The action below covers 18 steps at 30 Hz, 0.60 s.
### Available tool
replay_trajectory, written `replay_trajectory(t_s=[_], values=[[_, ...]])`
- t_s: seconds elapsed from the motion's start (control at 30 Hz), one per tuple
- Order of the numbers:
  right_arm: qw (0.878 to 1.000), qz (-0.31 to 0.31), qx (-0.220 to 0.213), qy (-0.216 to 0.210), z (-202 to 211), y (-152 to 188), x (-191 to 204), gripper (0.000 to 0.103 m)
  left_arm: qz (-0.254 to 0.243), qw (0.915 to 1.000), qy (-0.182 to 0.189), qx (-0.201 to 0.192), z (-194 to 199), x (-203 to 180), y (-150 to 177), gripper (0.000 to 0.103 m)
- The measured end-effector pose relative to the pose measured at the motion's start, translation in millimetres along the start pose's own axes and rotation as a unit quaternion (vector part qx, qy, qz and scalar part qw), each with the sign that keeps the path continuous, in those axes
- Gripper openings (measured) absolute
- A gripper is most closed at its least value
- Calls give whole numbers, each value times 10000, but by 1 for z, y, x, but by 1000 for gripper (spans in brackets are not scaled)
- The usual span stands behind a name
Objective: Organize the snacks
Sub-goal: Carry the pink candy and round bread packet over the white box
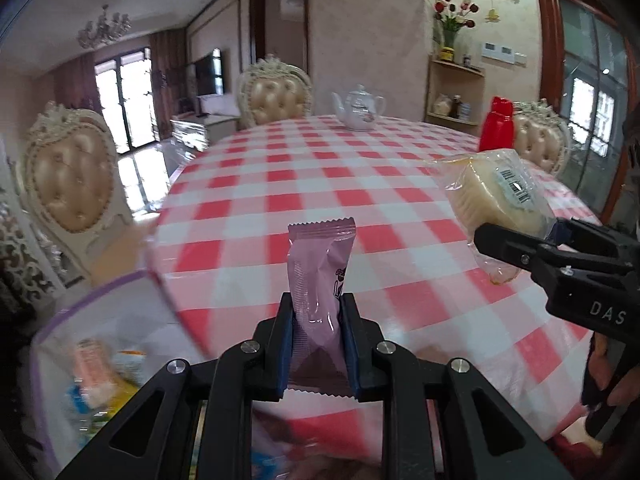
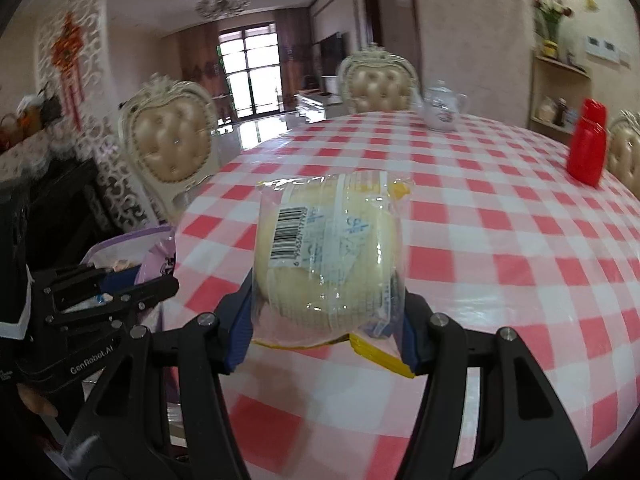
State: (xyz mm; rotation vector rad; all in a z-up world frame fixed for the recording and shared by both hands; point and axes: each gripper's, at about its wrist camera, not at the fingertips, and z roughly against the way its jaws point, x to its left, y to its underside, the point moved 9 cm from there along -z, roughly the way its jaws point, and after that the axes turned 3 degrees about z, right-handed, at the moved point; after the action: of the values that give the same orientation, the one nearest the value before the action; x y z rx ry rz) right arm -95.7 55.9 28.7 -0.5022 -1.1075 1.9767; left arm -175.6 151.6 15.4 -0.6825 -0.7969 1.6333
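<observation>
Snacks: two are in the air above the table (image 1: 360,184), one per gripper. The left gripper (image 1: 318,320) is clamped on a slim pink snack packet (image 1: 318,280), glossy film w/ zigzag crimped ends and a ribbed seal strip. It stands upright between the blue pads, top end sticking up well past the fingertips. The right gripper (image 2: 326,320) is closed on a round stack of pale crackers (image 2: 326,256) in clear crinkly wrap, w/ a white barcode label on top and yellow printed ends. The jaws are set wider here, pads pressing on both sides of the pack.

In the left wrist view the cracker pack (image 1: 492,192) hangs to the right of the pink packet, held from its lower right by the black fingers of the right gripper (image 1: 516,248).

The table is round, covered w/ a shiny red-and-white checked cloth. At the table's far side stands a white ceramic teapot (image 1: 360,110), and to the right of the teapot a red plastic bottle (image 1: 496,126) w/ a squared cap. Beside the table's near left edge sits a clear bag w/ purple trim (image 1: 80,360), blurred, w/ colourful packs inside; can't tell what they are. Tufted beige chairs w/ carved white frames (image 1: 68,176) ring the table.
</observation>
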Motion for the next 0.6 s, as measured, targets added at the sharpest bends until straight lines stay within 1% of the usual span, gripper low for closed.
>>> replay_trajectory(t_s=[0.13, 0.27, 0.4, 0.47, 0.6], values=[[9990, 281, 89, -321, -11, -3, 38, 62, -105, 9996, -274, -11, 12, 28, 6, 23], [9960, 584, 174, -657, -23, -3, 79, 62, -163, 9974, -696, 41, 18, 67, 18, 23], [9911, 961, 305, -865, -37, 2, 118, 62, 32, 9947, -1007, 190, 22, 110, 34, 23], [9882, 1064, 423, -1017, -44, 7, 135, 62, 213, 9930, -1138, 251, 23, 131, 40, 23], [9818, 1296, 627, -1241, -61, 12, 170, 62, 543, 9896, -1294, 317, 23, 162, 49, 23]])
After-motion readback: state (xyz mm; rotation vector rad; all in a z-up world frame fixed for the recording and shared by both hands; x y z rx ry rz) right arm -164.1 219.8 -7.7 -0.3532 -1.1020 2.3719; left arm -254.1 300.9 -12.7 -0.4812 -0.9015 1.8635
